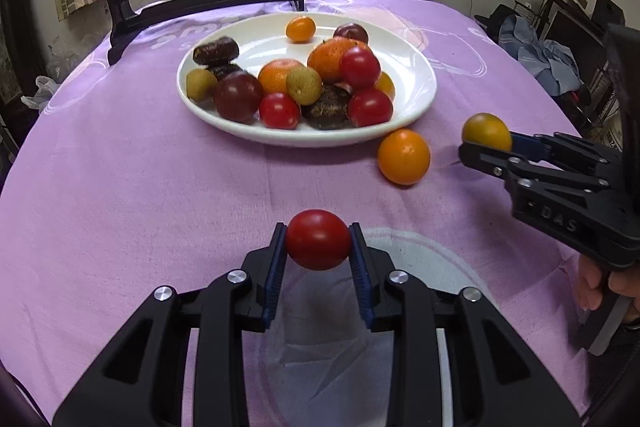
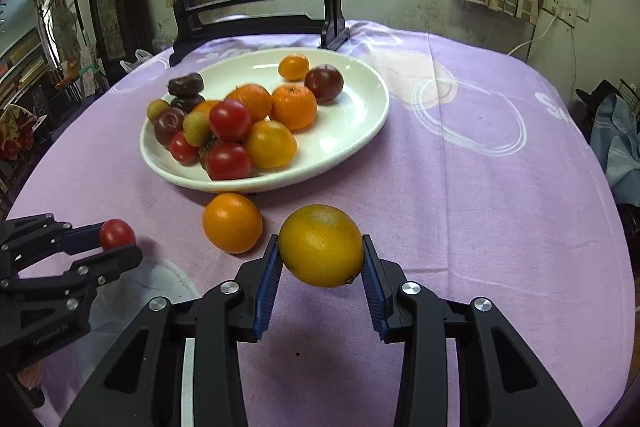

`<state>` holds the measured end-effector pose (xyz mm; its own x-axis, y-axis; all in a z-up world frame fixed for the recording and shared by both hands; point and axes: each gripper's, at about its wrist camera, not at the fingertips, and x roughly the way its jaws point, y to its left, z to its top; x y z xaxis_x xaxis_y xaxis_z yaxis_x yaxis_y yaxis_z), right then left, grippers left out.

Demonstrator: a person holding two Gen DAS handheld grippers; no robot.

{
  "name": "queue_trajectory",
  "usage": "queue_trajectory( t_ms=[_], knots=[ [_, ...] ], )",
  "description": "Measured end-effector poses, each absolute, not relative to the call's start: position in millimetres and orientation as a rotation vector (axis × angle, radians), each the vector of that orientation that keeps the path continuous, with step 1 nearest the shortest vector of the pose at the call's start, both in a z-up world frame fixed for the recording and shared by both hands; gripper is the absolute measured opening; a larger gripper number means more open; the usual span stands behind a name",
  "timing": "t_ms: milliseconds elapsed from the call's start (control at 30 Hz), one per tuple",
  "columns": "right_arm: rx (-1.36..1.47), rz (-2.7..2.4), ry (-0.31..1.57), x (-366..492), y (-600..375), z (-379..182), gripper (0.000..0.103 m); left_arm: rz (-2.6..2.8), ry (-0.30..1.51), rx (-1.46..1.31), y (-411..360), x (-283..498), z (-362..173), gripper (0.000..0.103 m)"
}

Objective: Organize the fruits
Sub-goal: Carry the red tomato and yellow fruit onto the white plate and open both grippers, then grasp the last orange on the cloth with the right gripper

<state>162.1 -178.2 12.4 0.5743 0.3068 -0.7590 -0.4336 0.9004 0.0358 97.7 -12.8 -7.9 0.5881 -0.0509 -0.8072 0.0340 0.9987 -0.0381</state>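
The left tool (image 1: 318,241) is clamped on a red tomato (image 1: 318,239), its blue pads pressing the fruit from both sides just above the purple cloth (image 1: 140,187) that covers the desk. The right tool (image 2: 322,253) grips a yellow-orange fruit (image 2: 321,245) the same way, with the pads tight against its sides and the fruit lifted a little off the cloth. From the left wrist view the right tool shows at the right edge, with a hand (image 1: 600,287) wrapped round its handle.

An orange fruit (image 2: 232,223) lies loose on the cloth, just beside the near rim of the white plate (image 2: 352,131) and between the two tools. The plate sits toward the far side of the desk and holds a heap of fruit: red tomatoes, mandarins, dark plums, small green-brown fruits and dark brown pieces. Behind the plate stands a dark wooden screen (image 2: 256,7) with a round panel painted with red fruit.
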Motion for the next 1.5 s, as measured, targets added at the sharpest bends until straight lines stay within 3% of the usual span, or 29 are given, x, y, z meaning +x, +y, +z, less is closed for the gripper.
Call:
queue_trajectory(
  t_ms=[467, 1100, 1167, 1233, 1300, 1500],
  knots=[
    [-0.128, 0.493, 0.717, 176.2, -146.7, 60.7, 0.039, 0.02, 0.828, -0.043, 4.1, 155.2, 55.0, 0.03],
    [-0.14, 0.479, 0.731, 233.1, -91.3, 41.8, 0.041, 0.118, 0.898, -0.14, 45.7, 230.3, 22.0, 0.031],
    [-0.123, 0.466, 0.73, 235.9, -93.7, 42.1, 0.044, 0.125, 0.891, -0.17, 50.6, 229.5, 22.7, 0.042],
    [-0.104, 0.458, 0.724, 235.6, -99.0, 43.6, 0.051, 0.142, 0.878, -0.186, 54.2, 226.9, 25.4, 0.06],
    [-0.092, 0.451, 0.711, 233.3, -105.1, 45.2, 0.061, 0.134, 0.864, -0.201, 56.5, 223.7, 29.4, 0.066],
    [-0.073, 0.427, 0.692, 225.2, -119.1, 50.6, 0.062, 0.124, 0.84, -0.206, 52.1, 211.0, 39.5, 0.075]
  ],
)
